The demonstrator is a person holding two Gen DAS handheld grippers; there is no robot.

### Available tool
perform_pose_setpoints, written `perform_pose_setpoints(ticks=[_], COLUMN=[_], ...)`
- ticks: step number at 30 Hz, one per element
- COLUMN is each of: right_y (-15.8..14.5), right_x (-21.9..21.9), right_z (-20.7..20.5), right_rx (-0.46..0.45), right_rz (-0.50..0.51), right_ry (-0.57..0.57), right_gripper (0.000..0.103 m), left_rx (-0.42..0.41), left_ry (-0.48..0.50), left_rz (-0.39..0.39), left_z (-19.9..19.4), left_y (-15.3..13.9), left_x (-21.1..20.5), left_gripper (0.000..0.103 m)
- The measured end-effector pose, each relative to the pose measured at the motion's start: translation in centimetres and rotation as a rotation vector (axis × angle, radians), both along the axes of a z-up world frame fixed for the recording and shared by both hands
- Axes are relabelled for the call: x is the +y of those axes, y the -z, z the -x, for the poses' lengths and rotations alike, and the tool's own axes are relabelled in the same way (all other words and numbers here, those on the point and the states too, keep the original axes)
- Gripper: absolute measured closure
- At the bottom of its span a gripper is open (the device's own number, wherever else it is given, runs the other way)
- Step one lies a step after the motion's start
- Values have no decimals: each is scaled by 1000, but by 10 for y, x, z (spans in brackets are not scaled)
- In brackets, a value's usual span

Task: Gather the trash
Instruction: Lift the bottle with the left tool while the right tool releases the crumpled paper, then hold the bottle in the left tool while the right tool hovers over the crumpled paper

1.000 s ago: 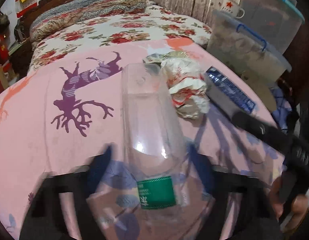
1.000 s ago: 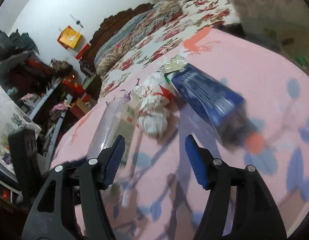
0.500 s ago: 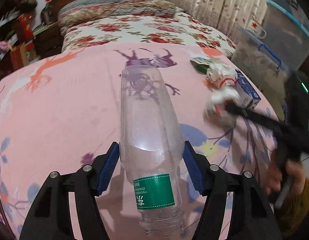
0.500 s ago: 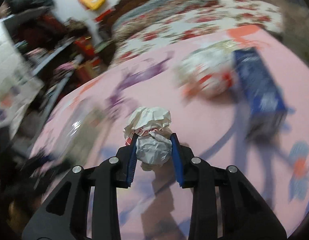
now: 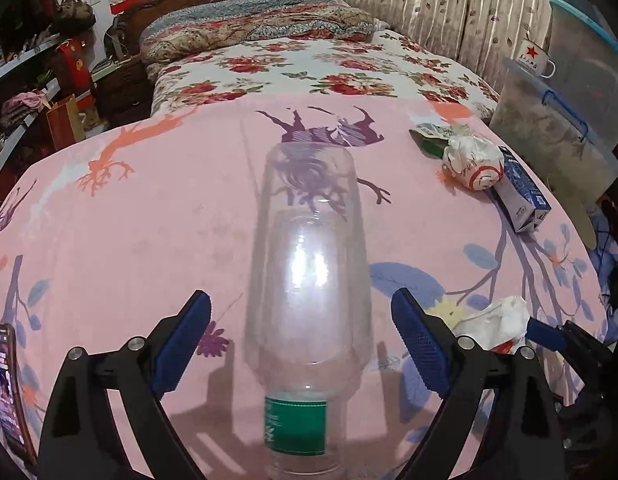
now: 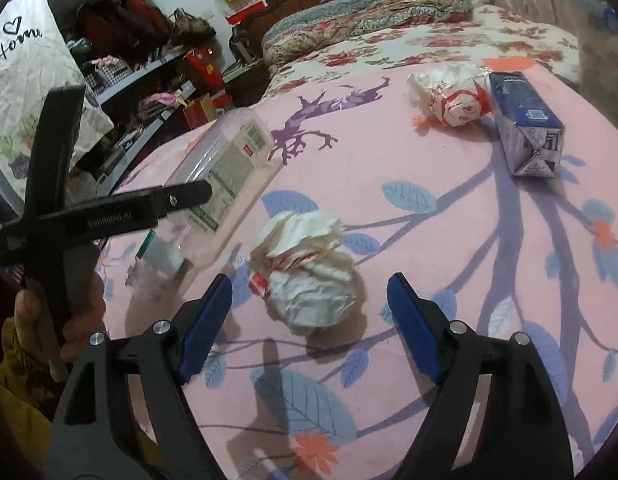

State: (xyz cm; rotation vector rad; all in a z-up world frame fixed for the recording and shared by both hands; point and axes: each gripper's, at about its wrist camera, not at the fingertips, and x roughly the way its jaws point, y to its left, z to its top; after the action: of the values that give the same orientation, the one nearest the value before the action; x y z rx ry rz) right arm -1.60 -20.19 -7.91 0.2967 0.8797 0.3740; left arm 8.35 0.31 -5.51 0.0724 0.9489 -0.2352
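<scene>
A clear plastic bottle (image 5: 309,260) with a green label lies on the pink sheet (image 5: 129,220), neck toward me. My left gripper (image 5: 301,320) straddles it, jaws opening, and both pads stand clear of its sides. In the right wrist view a crumpled white paper ball (image 6: 305,276) rests on the sheet (image 6: 429,240) between the fingers of my right gripper (image 6: 309,292). Its jaws are opening too, with gaps on both sides. The bottle (image 6: 225,184) lies just left of that ball. Farther back lie a second paper ball (image 6: 453,100) and a blue carton (image 6: 525,124).
A green packet (image 5: 429,140) lies behind the far paper ball (image 5: 475,160). A phone (image 5: 5,392) sits at the sheet's left edge. Plastic storage bins (image 5: 557,128) with a mug (image 5: 533,58) stand right. A floral bed (image 5: 309,68) is behind, cluttered shelves (image 6: 149,80) left.
The left gripper, shut on the bottle before, has opened and the bottle lies free. The right gripper picked up a paper ball, carried it near the bottle, then opened off it.
</scene>
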Motion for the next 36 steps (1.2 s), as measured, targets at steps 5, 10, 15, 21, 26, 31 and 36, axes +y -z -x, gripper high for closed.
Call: perform_pose_setpoints(ticks=[5,10,15,21,26,31,36], right_y=[1,1,1,-3,-5,-2,0], right_x=[0,4,6,-3,-2,2,0], right_z=[-1,-4,-4,1,4,4,5], right_rx=[4,5,11,0,-1,20,32], right_rz=[1,27,40,22,17,27,30], right_ry=[13,31,64,110,112,106,117], right_gripper=[22,22,22,22,20,20,20], left_rx=[-14,-23,-24,-24,-33,-38,-46], left_ry=[-8,-16,-11,-15,-17,-22,-22], left_rz=[-35,-57,-54,-36,-34,-31,-30], left_z=[0,2,5,8,11,14,17], left_y=[3,7,9,11,10,8,6], left_x=[-2,-1,-1,5,8,9,11], left_gripper=[15,15,15,15,15,15,14])
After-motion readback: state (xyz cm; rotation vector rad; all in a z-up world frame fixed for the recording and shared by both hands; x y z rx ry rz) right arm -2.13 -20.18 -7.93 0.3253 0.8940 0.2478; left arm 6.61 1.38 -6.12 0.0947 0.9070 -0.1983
